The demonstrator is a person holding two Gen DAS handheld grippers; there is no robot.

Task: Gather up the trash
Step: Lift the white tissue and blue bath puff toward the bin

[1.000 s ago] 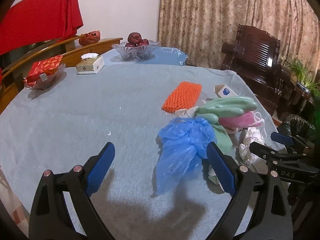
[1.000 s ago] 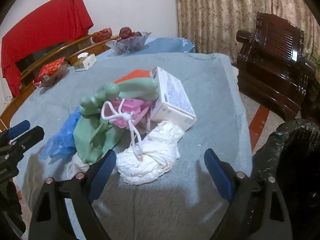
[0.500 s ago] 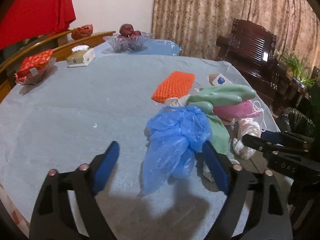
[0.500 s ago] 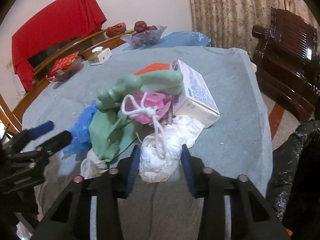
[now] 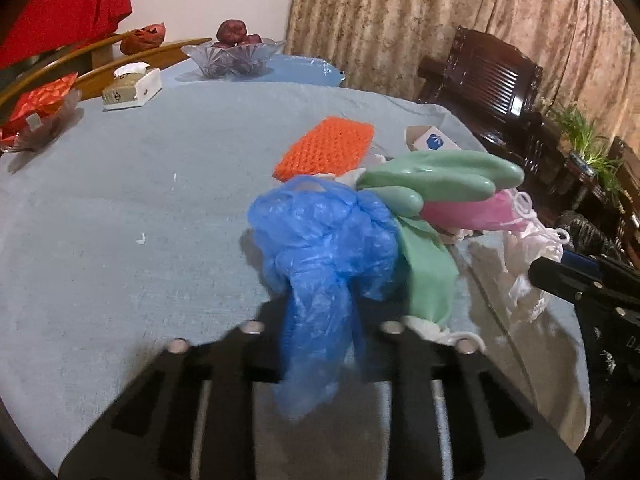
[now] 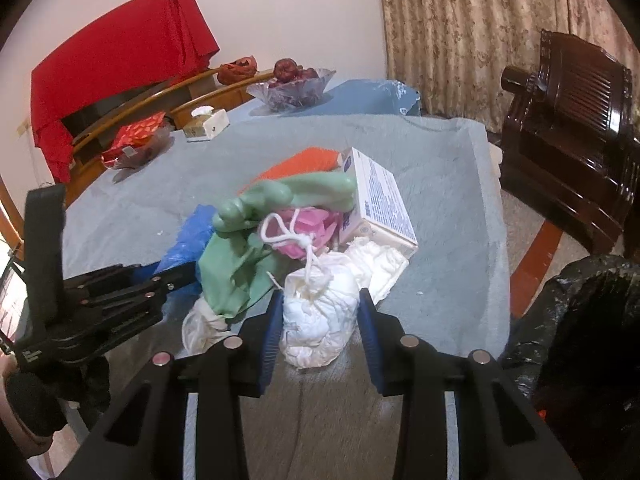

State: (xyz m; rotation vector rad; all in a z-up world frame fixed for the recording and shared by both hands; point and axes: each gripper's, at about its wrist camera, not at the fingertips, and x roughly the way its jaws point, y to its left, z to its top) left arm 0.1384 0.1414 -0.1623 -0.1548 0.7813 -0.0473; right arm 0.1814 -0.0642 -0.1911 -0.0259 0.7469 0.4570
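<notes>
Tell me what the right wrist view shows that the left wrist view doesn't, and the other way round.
Only the right wrist view: the black trash bag beside the table, the printed side of the white carton, and the right gripper clamped on the white crumpled wad.

Only the left wrist view: the potted plants past the dark chair, and the left gripper, whose jaws have just been closing, pinching the blue plastic bag.

Both: the green rubber glove, pink mask, orange foam net, fruit bowl and tissue box.
</notes>
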